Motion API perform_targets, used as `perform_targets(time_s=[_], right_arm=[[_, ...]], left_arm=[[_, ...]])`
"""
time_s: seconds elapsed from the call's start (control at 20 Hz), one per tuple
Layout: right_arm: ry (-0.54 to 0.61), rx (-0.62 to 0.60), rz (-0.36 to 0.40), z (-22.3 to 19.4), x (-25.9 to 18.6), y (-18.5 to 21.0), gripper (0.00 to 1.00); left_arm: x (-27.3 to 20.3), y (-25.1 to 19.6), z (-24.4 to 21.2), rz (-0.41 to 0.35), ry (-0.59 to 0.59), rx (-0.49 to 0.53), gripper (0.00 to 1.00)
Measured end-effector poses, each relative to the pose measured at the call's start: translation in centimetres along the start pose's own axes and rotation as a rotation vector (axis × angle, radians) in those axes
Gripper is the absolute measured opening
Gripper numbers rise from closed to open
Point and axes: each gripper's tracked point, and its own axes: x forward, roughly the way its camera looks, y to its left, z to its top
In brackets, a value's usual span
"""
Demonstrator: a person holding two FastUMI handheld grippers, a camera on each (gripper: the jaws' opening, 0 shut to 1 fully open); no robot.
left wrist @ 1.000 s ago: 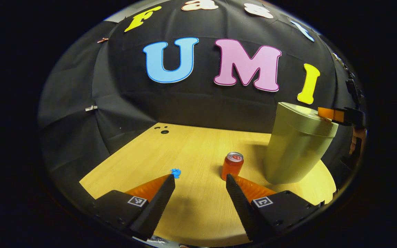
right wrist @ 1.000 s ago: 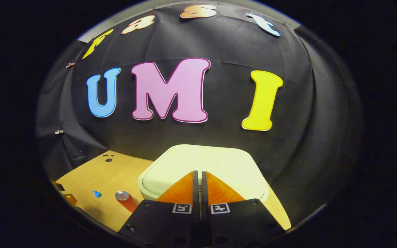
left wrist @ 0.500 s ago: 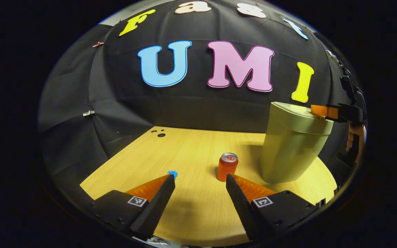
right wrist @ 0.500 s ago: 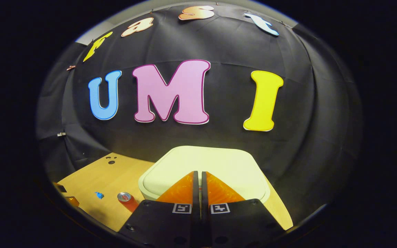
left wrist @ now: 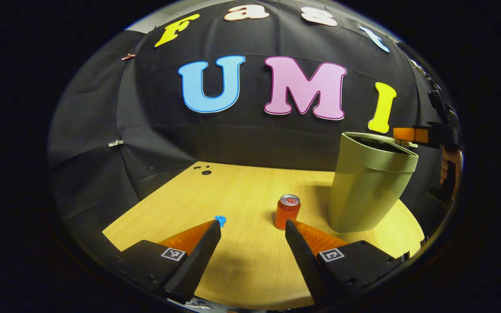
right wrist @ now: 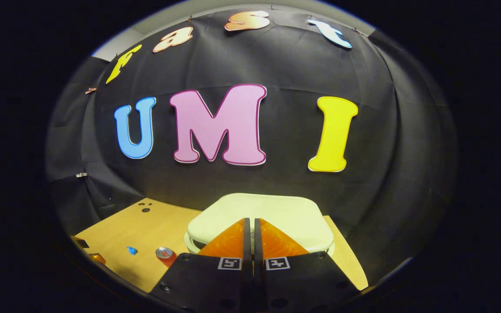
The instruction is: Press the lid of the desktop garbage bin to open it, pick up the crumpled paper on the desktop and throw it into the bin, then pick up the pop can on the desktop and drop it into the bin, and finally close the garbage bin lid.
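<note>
- Left gripper low over the wooden table, fingers spread wide and holding nothing, probably readied for a pickup.
- Between and just beyond its fingertips: small blue crumpled paper near the left tip, orange pop can standing upright by the right tip.
- Green bin to the right of the can, standing on the table.
- Right gripper with fingers pressed together, empty, tips resting on or just above the pale lid, likely pressing to release it.
- From the left gripper view: bin seen side-on, a dark gap along its top edge, other gripper at the rim, part of a hand behind.
- From the right gripper view: lid top from above; paper and can far left, well apart from the bin.
</note>
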Motion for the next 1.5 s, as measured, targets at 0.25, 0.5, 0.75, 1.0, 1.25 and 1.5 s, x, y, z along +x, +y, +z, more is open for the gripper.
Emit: perform_targets(time_s=[0.25, 0.5, 0.75, 1.0, 1.25, 1.5], right_arm=[[-0.022, 0.012, 0.001, 1.1, -1.7, -0.5, 0.05], [-0.001, 0.026, -0.011, -0.2, -2.8, -1.3, 0.05], [0.053, 0.057, -0.011, -2.6, -3.5, -1.1, 0.05], [0.072, 0.077, -0.002, -3.3, -3.5, -0.7, 0.0], [0.077, 0.074, 0.02, -4.0, -3.9, 0.4, 0.05], [0.122, 0.104, 0.067, -6.0, -5.1, 2.3, 0.06]], left_arm=[[0.5, -0.4, -0.1, -0.013, -0.003, -0.029, 0.96], [1.0, 0.2, -1.2, 0.006, 0.015, -0.032, 0.95], [1.4, 1.1, -2.0, 0.032, 0.031, -0.04, 0.96], [2.0, 2.9, -2.4, 0.069, 0.042, -0.045, 0.96], [3.6, 5.8, -2.8, 0.113, 0.058, -0.041, 0.96], [6.2, 9.3, -3.4, 0.164, 0.086, -0.061, 0.96]])
